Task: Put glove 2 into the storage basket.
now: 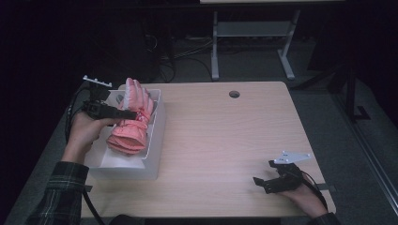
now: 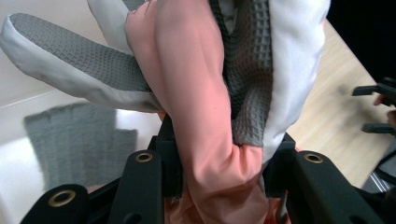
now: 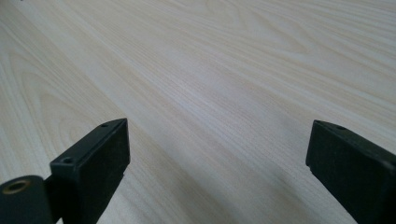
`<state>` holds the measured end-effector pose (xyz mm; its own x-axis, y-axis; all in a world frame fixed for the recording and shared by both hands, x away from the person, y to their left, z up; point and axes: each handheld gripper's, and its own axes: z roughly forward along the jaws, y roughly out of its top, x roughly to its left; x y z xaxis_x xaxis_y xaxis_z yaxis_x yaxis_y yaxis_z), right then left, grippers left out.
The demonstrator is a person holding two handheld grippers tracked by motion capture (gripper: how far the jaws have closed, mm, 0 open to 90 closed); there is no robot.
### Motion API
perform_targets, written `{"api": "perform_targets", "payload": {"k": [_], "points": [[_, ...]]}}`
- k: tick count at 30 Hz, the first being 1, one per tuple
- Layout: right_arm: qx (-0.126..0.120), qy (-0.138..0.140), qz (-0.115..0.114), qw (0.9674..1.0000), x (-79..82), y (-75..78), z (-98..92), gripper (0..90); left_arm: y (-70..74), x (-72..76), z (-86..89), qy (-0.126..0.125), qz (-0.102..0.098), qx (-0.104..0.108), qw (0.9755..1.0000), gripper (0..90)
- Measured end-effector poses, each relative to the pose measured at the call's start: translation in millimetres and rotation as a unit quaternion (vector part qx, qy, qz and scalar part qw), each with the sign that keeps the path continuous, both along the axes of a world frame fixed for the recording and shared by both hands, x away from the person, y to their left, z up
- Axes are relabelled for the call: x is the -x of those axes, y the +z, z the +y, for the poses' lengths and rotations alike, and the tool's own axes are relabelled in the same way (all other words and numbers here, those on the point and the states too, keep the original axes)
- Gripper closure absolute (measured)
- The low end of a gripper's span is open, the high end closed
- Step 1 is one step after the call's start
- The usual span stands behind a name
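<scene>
The left tongs (image 1: 133,114) are clamped on a pink glove (image 1: 132,123), gripping it across its middle; in the left gripper view the two black jaws press into the pink fabric (image 2: 205,116) from either side, with the glove's grey waffle-textured palm (image 2: 247,70) and pale grey trim bunched between them. The glove hangs over a white bin (image 1: 157,140) that stands at the left end of the tabletop (image 1: 225,140); its fingers point toward the far end of the bin, and its ribbed cuff droops toward the near end, low over the bin's inside. Whether the cuff touches the bin floor cannot be told. In the left gripper view a grey ribbed patch (image 2: 79,135) lies on the white bottom of the bin, below the glove's thumb (image 2: 70,60).

The person's left hand (image 1: 84,131) holds the tongs from the bin's left side, a plaid sleeve (image 1: 61,192) reaching in along the near left edge of the tabletop.

The right tongs (image 1: 264,182) rest well away from the bin, at the near right corner of the tabletop, jaws wide apart with nothing between them; the right gripper view shows bare light wood (image 3: 224,84) beneath them
</scene>
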<state>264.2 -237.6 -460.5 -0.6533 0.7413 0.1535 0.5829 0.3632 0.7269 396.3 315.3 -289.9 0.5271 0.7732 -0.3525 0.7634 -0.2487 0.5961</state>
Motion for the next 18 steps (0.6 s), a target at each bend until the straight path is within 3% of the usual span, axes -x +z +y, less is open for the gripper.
{"api": "perform_targets", "payload": {"k": [5,18], "points": [[-0.001,-0.002,0.003,1.0,-0.4,-1.0,-0.7,6.0,-19.2,-7.5,7.0,0.018,0.016,-0.016,0.9996,59.5],[0.0,-0.001,0.004,1.0,-0.4,-1.1,-0.8,6.0,-85.3,-25.3,-9.0,0.009,0.069,-0.033,0.997,58.2]]}}
